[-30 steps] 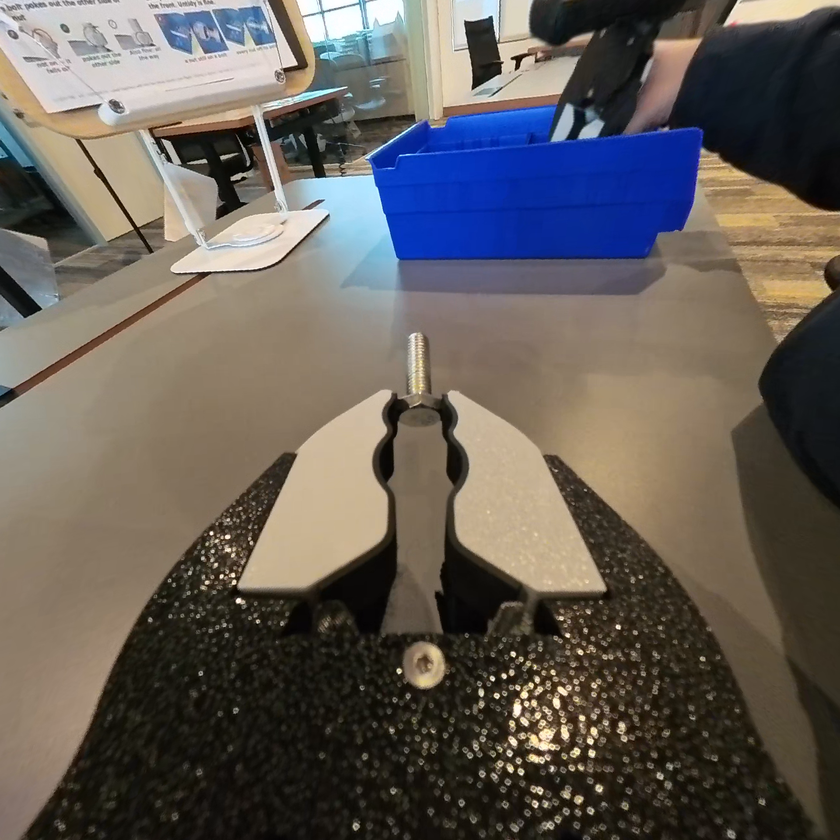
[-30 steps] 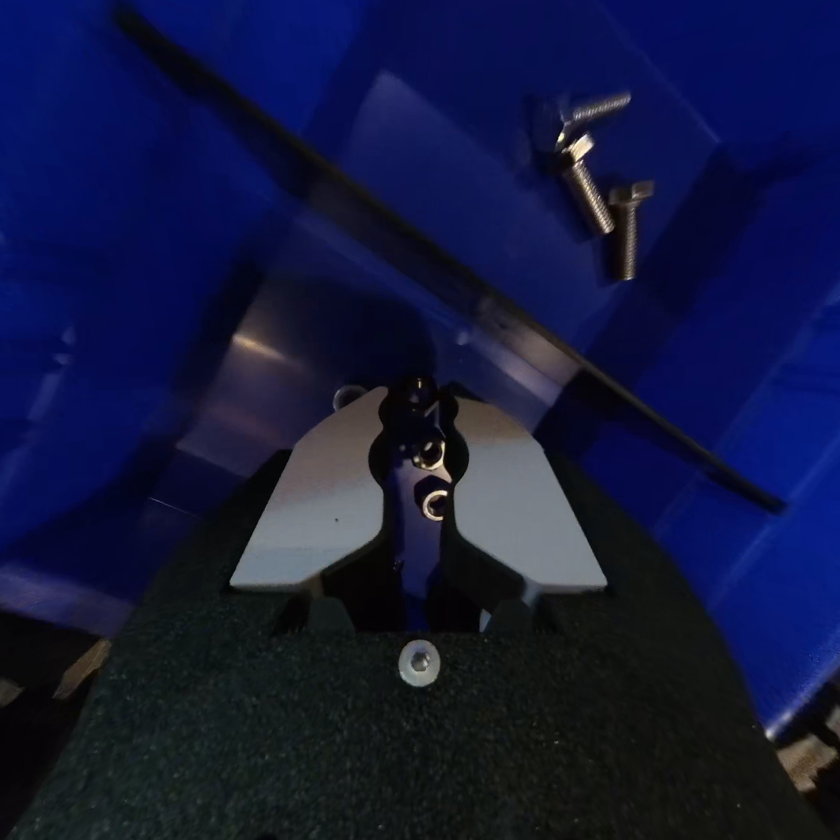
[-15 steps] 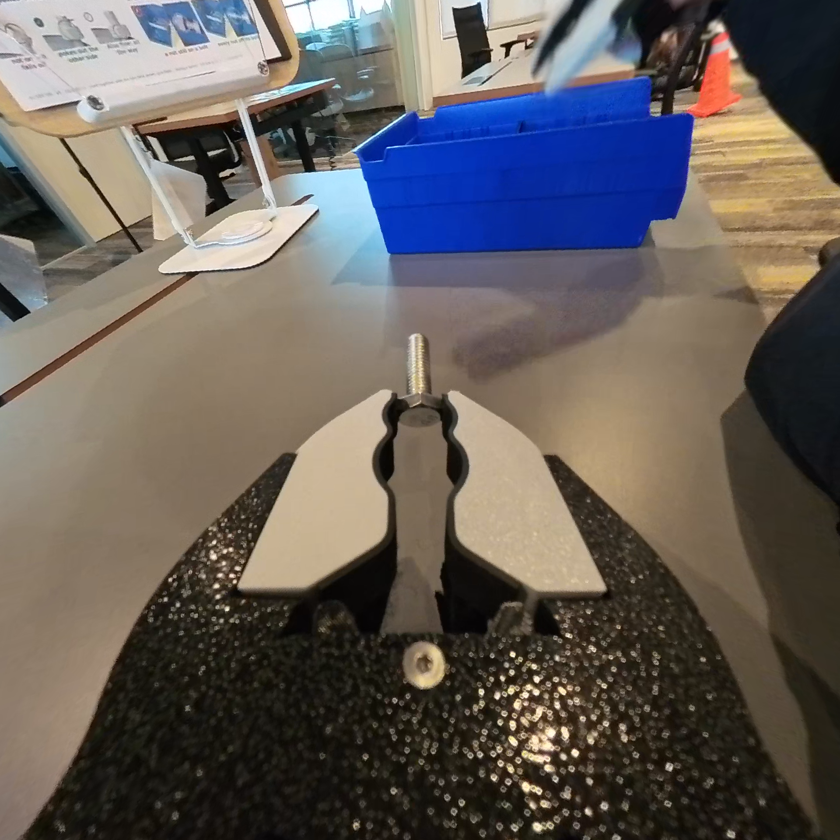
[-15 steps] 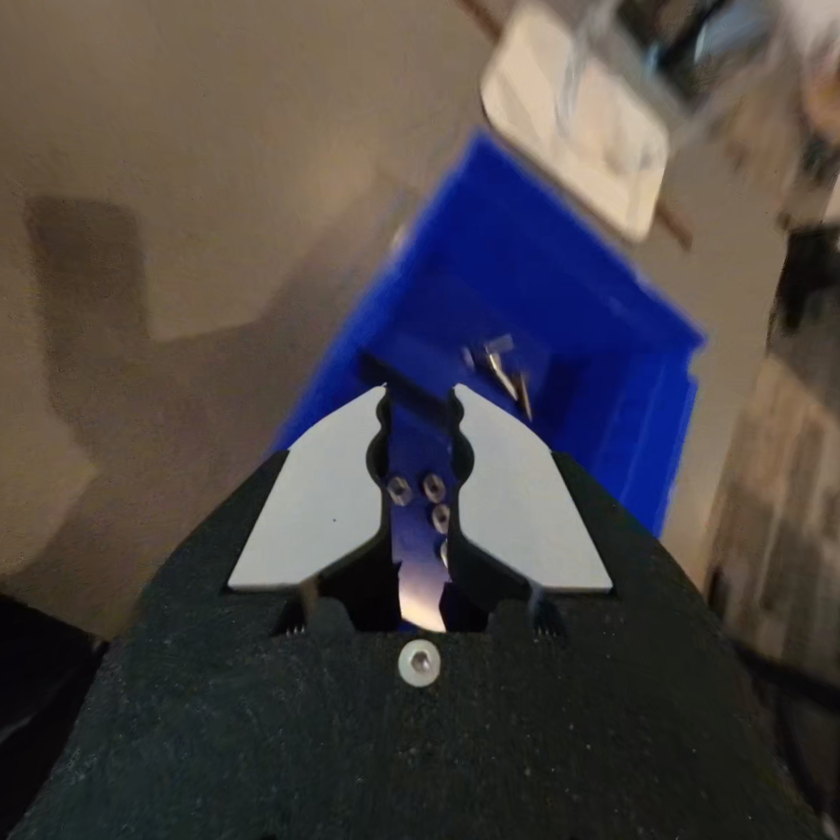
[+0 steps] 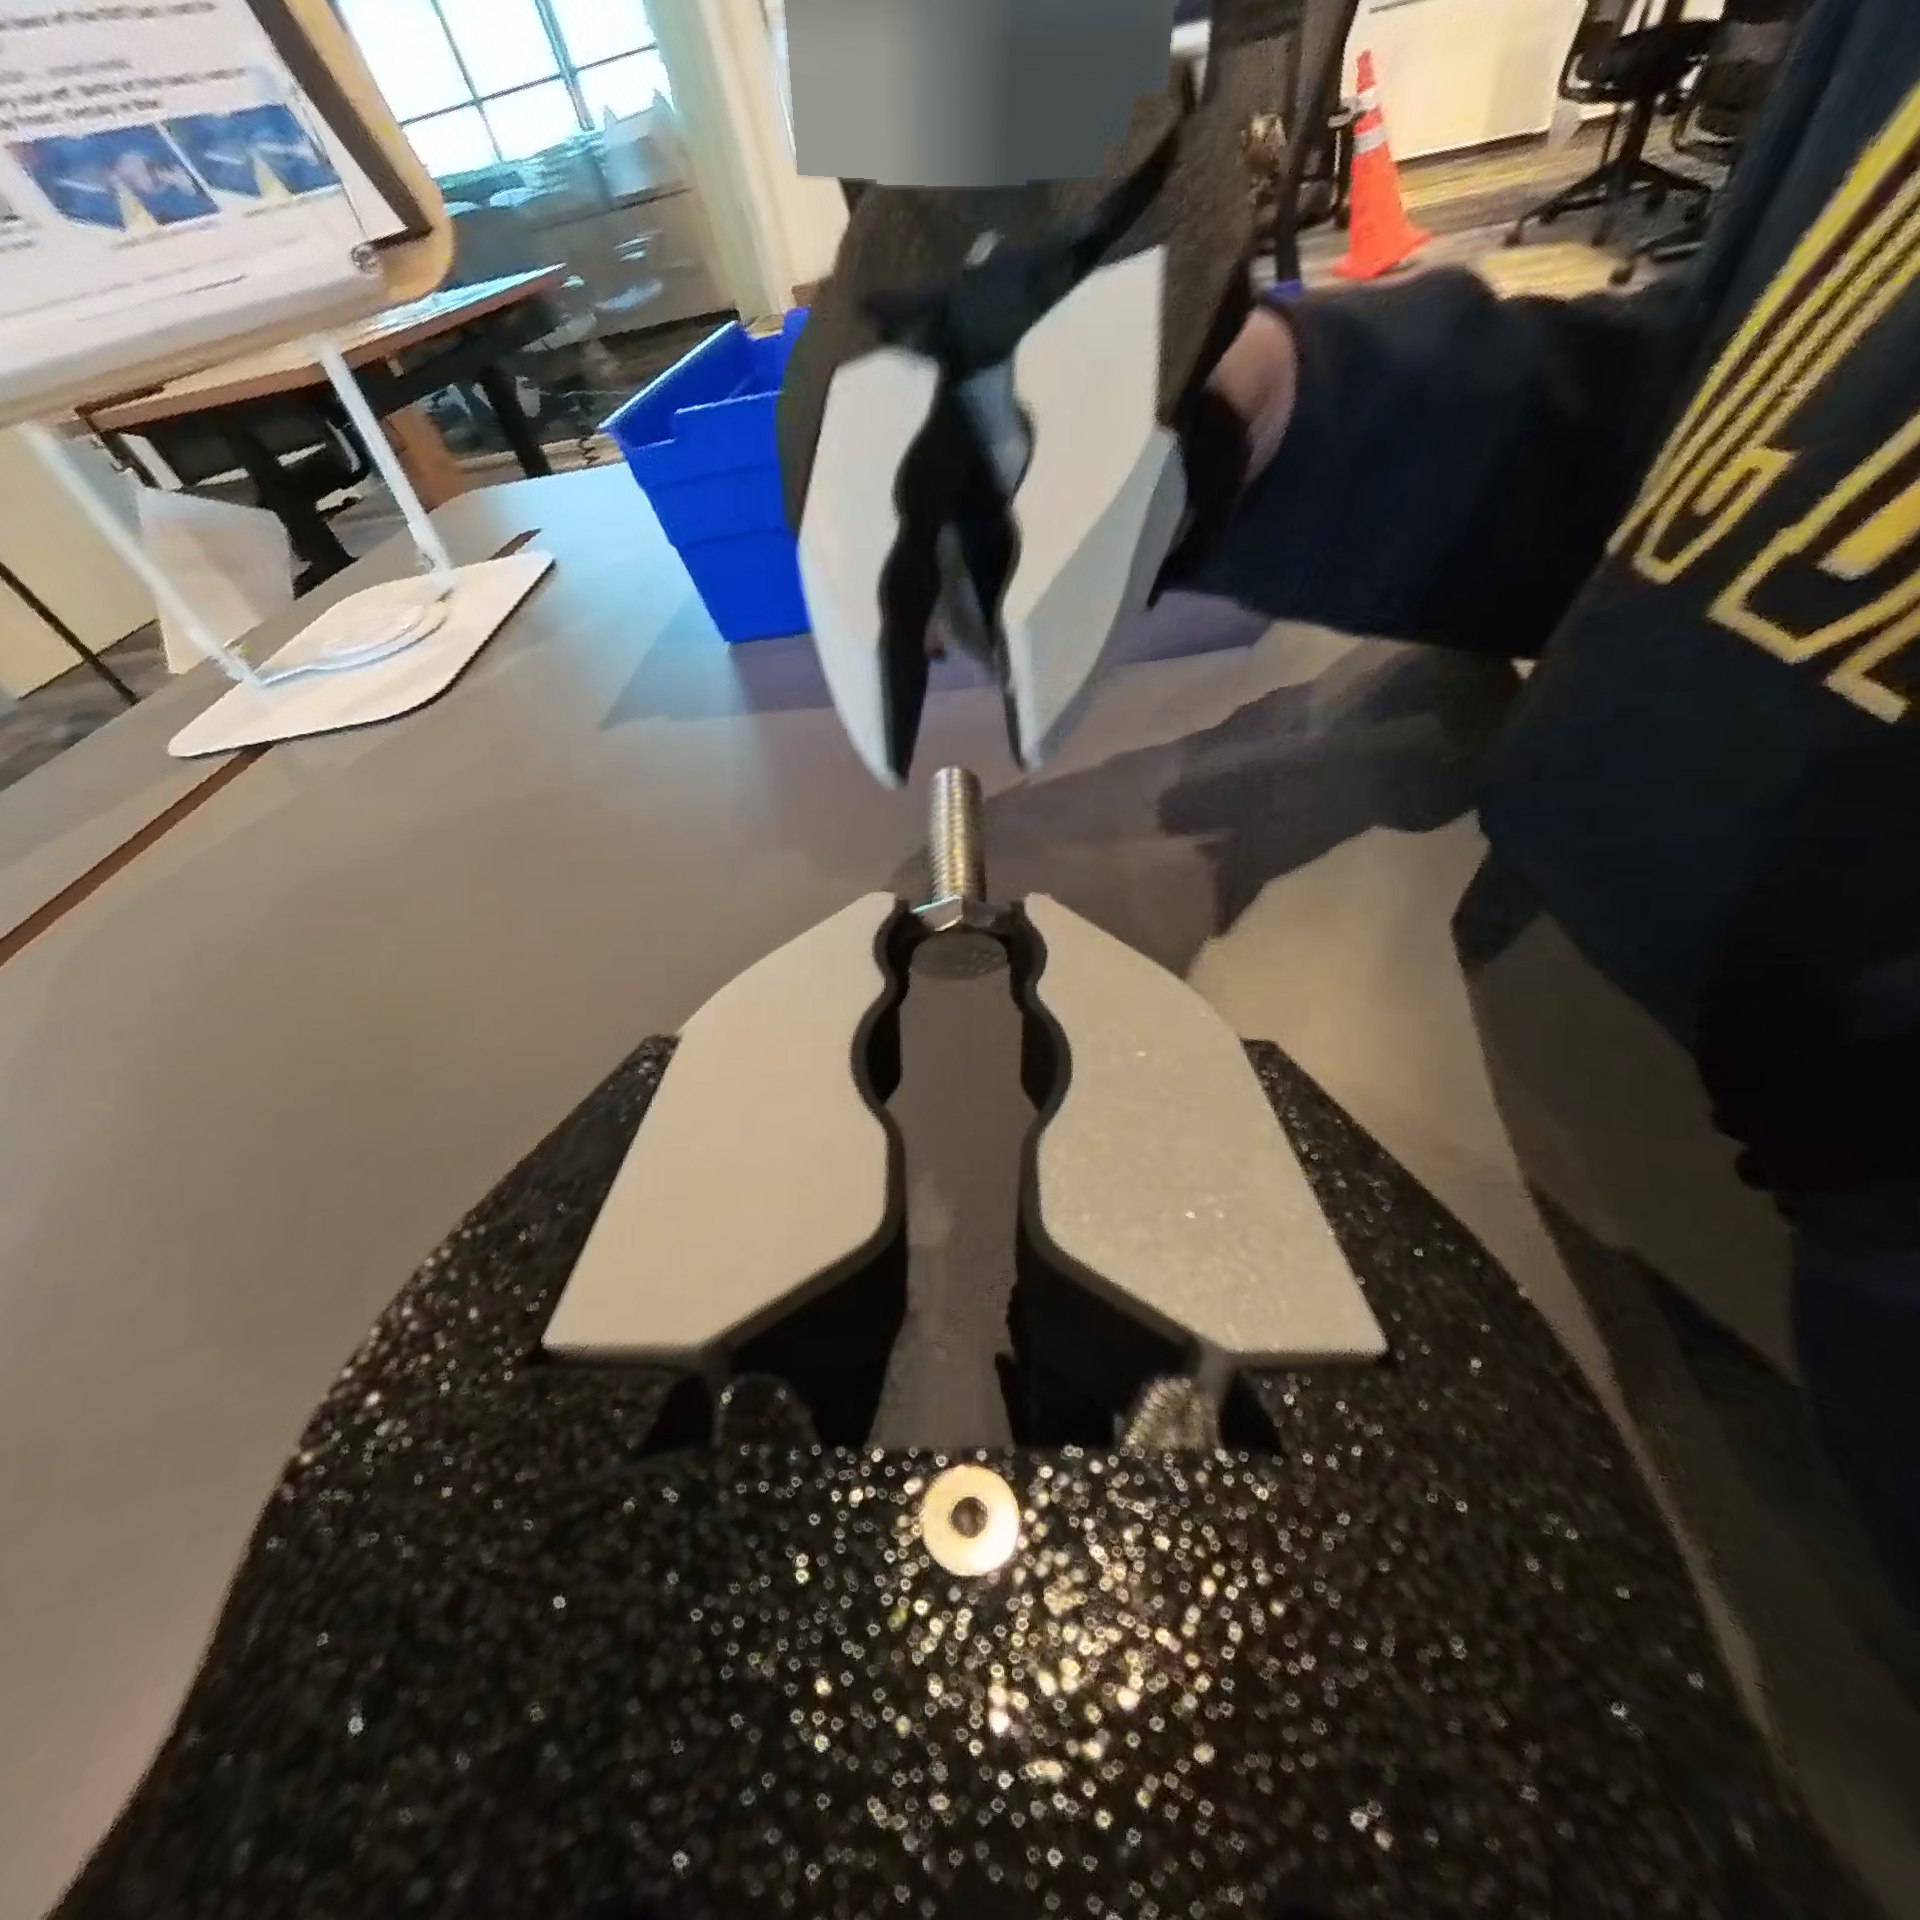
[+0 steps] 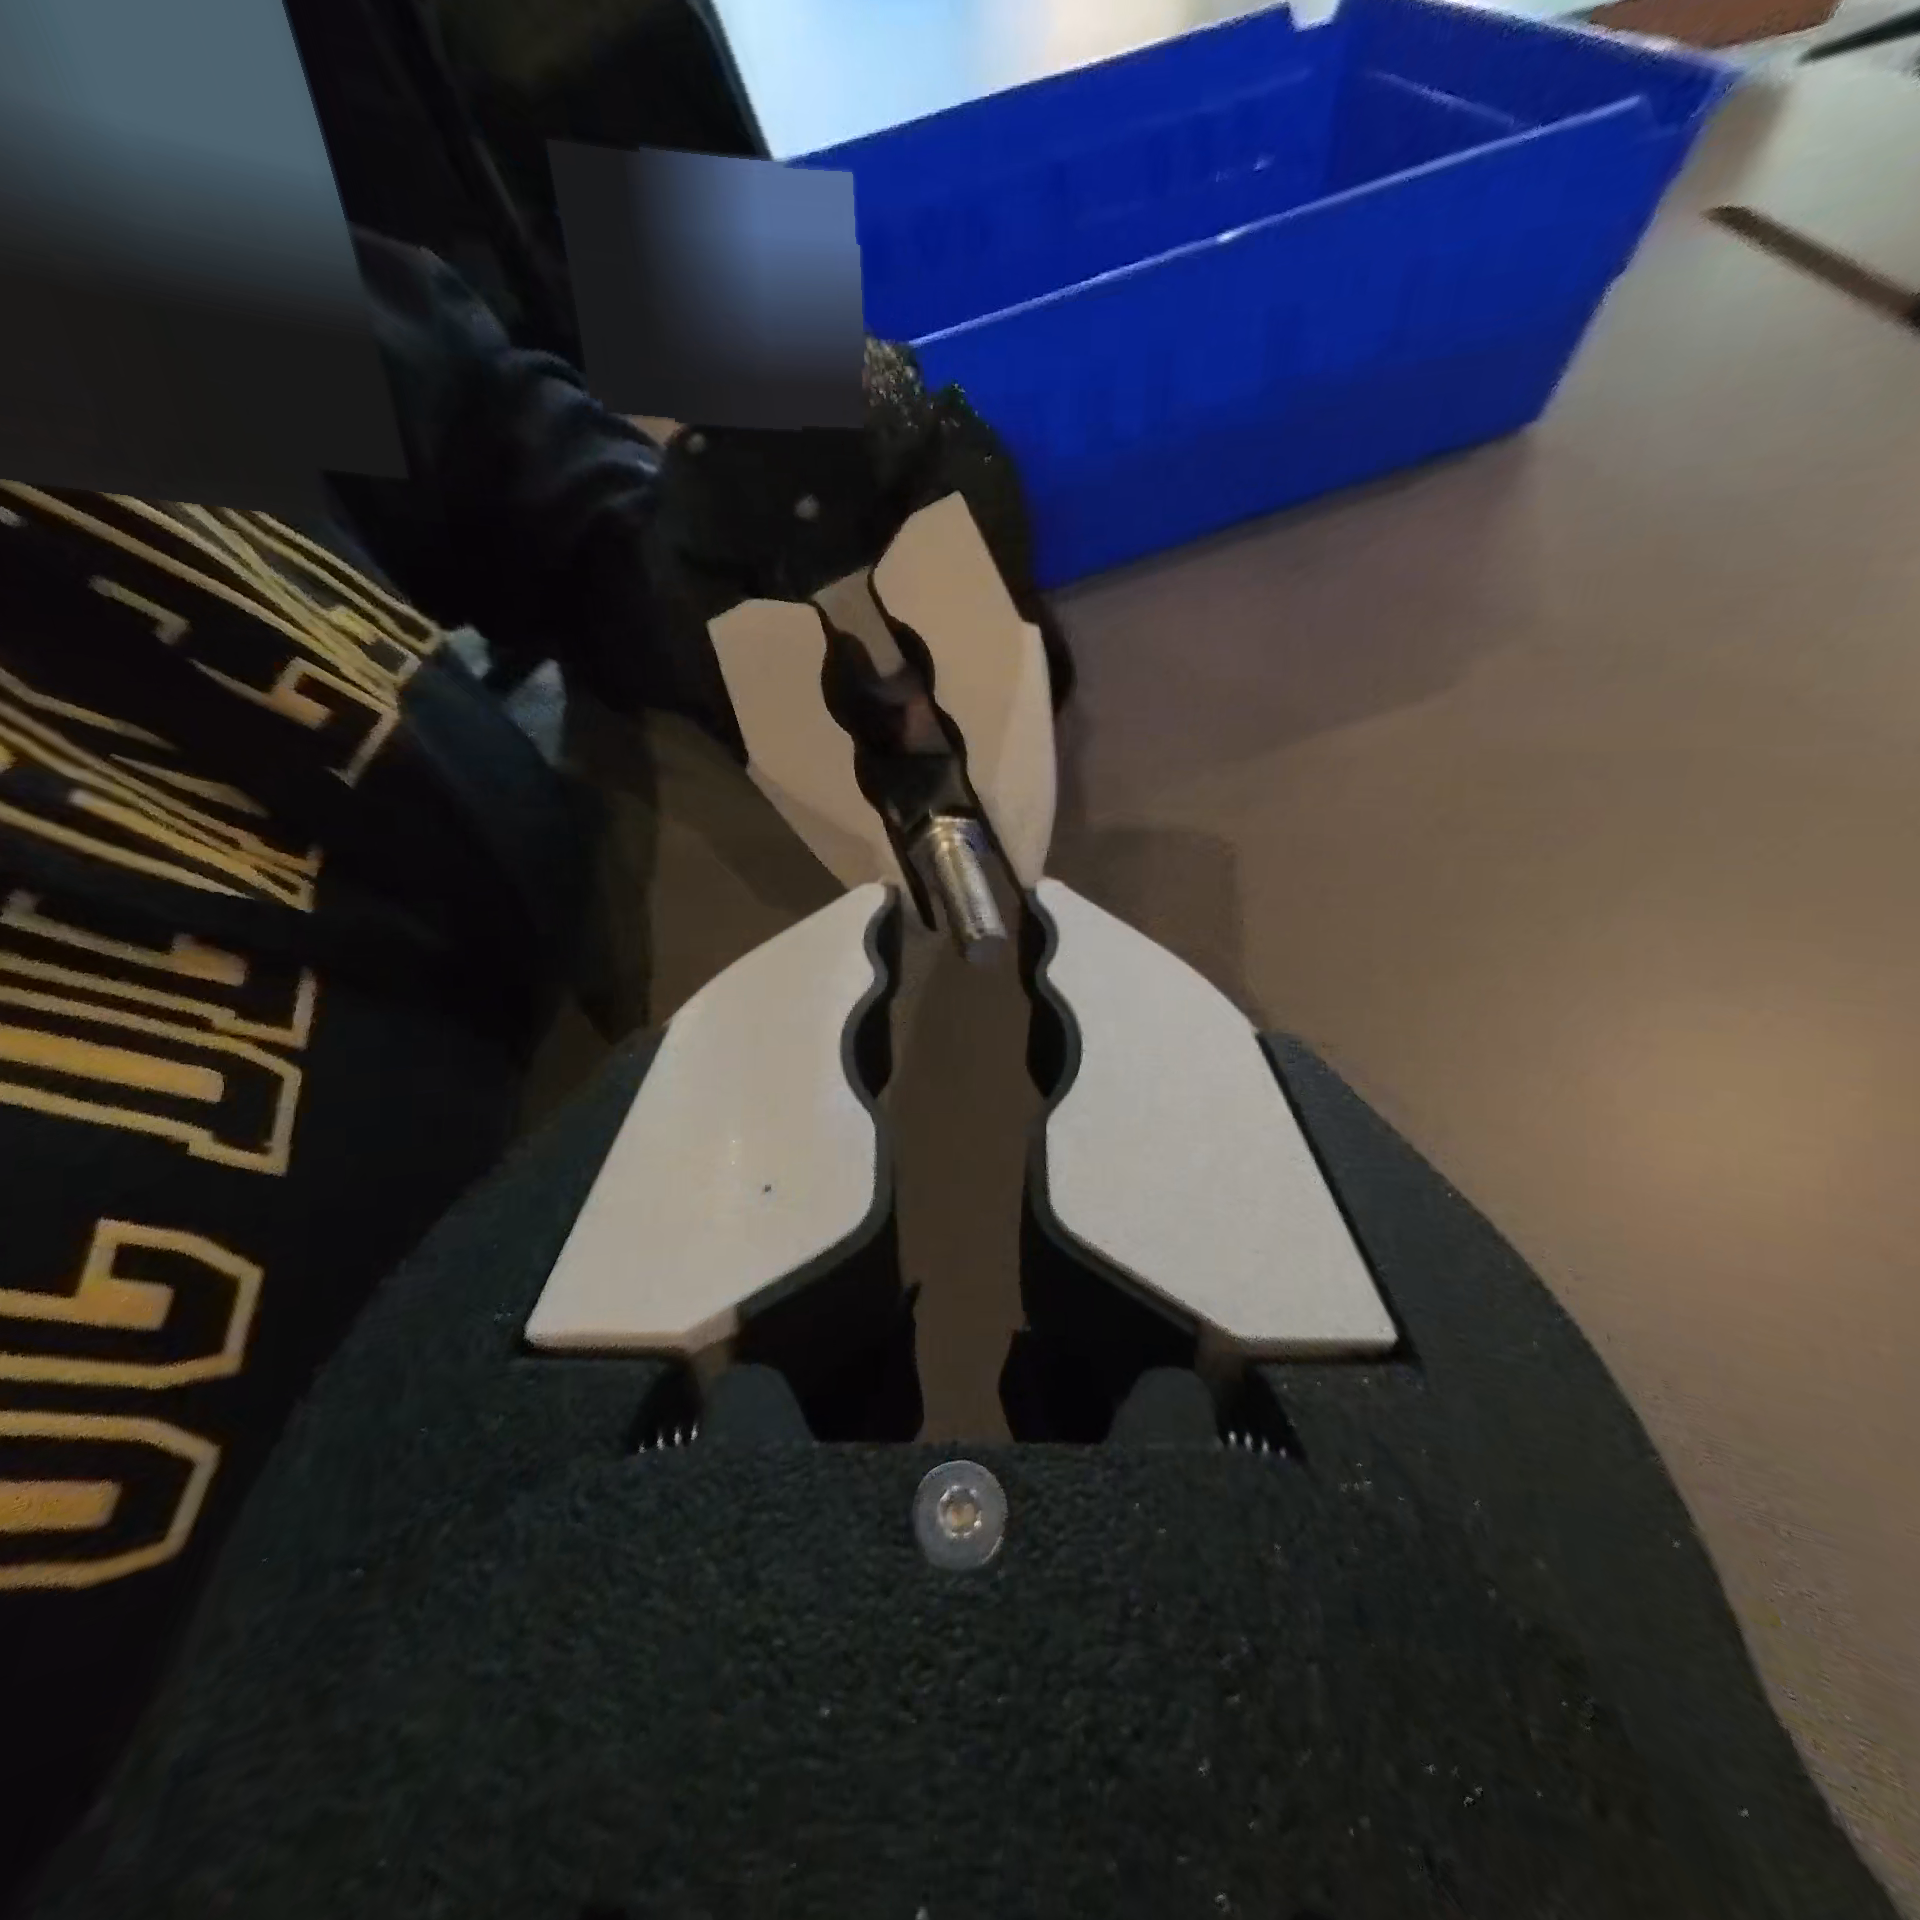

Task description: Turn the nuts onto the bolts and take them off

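My left gripper [image 5: 958,914] is shut on the hex head of a silver bolt [image 5: 956,842], whose threaded shank points forward above the grey table [image 5: 416,935]. My right gripper [image 5: 956,764] faces it, tips at the shank's free end. In the right wrist view, the bolt [image 6: 961,883] sticks out of the left gripper [image 6: 940,831] and its end lies between the tips of my right gripper [image 6: 958,894]. The right jaws stand a little apart, wider than the shank. I see no nut between them.
A blue bin [image 5: 717,499] stands at the far end of the table and also shows in the right wrist view [image 6: 1247,343]. A white sign stand [image 5: 353,655] is at the far left. The person's dark sweater [image 5: 1714,623] fills the right side.
My right gripper has lifted out of the blue bin and swung back to face the left gripper, meeting the bolt's end. The left gripper has kept hold of the bolt.
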Motion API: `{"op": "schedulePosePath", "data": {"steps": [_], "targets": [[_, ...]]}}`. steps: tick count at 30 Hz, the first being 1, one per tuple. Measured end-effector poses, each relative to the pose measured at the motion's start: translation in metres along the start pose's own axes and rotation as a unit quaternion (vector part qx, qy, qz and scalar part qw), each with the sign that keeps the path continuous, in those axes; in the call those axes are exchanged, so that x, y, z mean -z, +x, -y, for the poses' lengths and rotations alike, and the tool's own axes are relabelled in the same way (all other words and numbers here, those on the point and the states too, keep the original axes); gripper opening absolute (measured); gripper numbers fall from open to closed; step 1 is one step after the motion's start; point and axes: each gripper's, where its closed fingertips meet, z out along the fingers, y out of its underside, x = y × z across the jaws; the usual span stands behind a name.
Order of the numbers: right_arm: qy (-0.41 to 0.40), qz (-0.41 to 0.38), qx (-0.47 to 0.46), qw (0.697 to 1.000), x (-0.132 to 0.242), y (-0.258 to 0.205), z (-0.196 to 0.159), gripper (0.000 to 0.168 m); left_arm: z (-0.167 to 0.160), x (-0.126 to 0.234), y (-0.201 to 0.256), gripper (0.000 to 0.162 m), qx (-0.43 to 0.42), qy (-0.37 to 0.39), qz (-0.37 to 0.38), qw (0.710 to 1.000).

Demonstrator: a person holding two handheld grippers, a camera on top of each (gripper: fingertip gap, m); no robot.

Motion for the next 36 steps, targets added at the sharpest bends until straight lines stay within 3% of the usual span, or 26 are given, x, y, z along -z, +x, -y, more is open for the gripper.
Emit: {"op": "schedulePosePath", "data": {"steps": [13, 16, 18, 20, 24, 29, 33, 36], "targets": [[-0.002, 0.034, -0.009, 0.999, -0.014, -0.003, -0.006, 0.010, 0.003, 0.001, 0.000, 0.018, 0.012, 0.012, -0.008, 1.000], [-0.019, 0.016, -0.004, 1.000, -0.011, 0.000, -0.012, 0.010, 0.004, 0.002, -0.004, 0.037, 0.019, 0.017, 0.001, 1.000], [-0.025, 0.006, -0.006, 1.000, -0.003, 0.001, -0.011, 0.010, 0.003, 0.001, -0.005, 0.038, 0.024, 0.014, 0.000, 1.000], [-0.043, -0.028, 0.001, 0.999, 0.016, 0.007, -0.009, 0.010, 0.002, 0.000, -0.003, 0.033, 0.025, 0.012, -0.005, 1.000], [-0.093, -0.173, 0.031, 0.980, 0.079, 0.038, 0.000, 0.010, 0.001, 0.000, -0.001, 0.000, 0.020, 0.007, -0.011, 1.000], [-0.195, -0.350, -0.001, 0.916, 0.208, 0.088, -0.025, 0.010, -0.001, -0.002, 0.001, 0.000, 0.014, -0.002, -0.014, 1.000], [-0.271, -0.372, -0.103, 0.882, 0.275, 0.120, -0.078, 0.010, -0.003, -0.004, 0.002, 0.000, 0.010, -0.011, -0.017, 1.000], [-0.323, -0.335, -0.145, 0.873, 0.288, 0.134, -0.112, 0.010, -0.004, -0.005, 0.003, 0.000, 0.007, -0.016, -0.019, 1.000]]}}
